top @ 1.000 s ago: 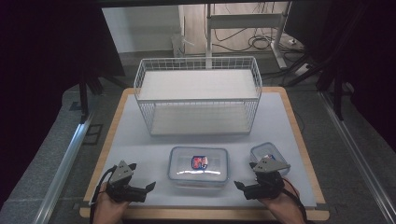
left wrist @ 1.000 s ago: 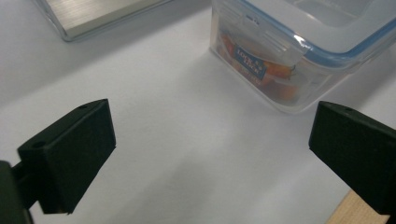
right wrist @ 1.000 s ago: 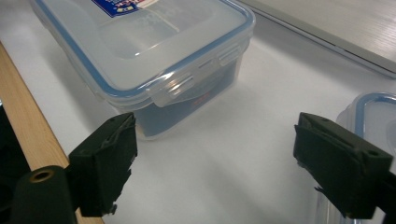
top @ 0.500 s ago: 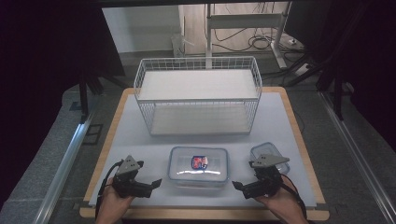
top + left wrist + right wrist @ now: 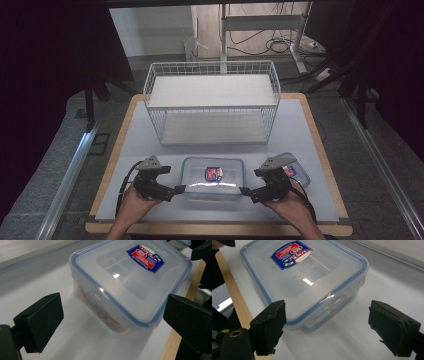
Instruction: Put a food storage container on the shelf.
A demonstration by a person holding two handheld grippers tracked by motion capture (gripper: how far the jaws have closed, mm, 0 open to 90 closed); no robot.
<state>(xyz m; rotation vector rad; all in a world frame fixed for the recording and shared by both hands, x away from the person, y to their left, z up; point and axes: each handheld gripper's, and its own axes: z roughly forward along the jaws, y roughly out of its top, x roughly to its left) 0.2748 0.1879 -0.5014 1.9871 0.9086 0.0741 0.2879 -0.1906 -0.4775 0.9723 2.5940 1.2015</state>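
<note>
A clear plastic food box (image 5: 213, 178) with a blue-sealed lid and a red and blue label lies near the table's front edge. My left gripper (image 5: 176, 190) is open at the box's left end, its jaws spread to either side of the near corner (image 5: 130, 320). My right gripper (image 5: 246, 192) is open at the box's right end, its jaws wide around that corner (image 5: 317, 312). Neither pair of jaws touches the box. A smaller clear box (image 5: 295, 169) with the same kind of label sits just behind my right hand.
A white wire basket rack (image 5: 212, 102) with two shelves stands at the back middle of the light mat (image 5: 145, 145). The table's wooden rim (image 5: 215, 229) runs along the front. Black stands and cables are beyond the table.
Both grippers have moved inward toward the ends of the large box, the left one more. The boxes have not moved.
</note>
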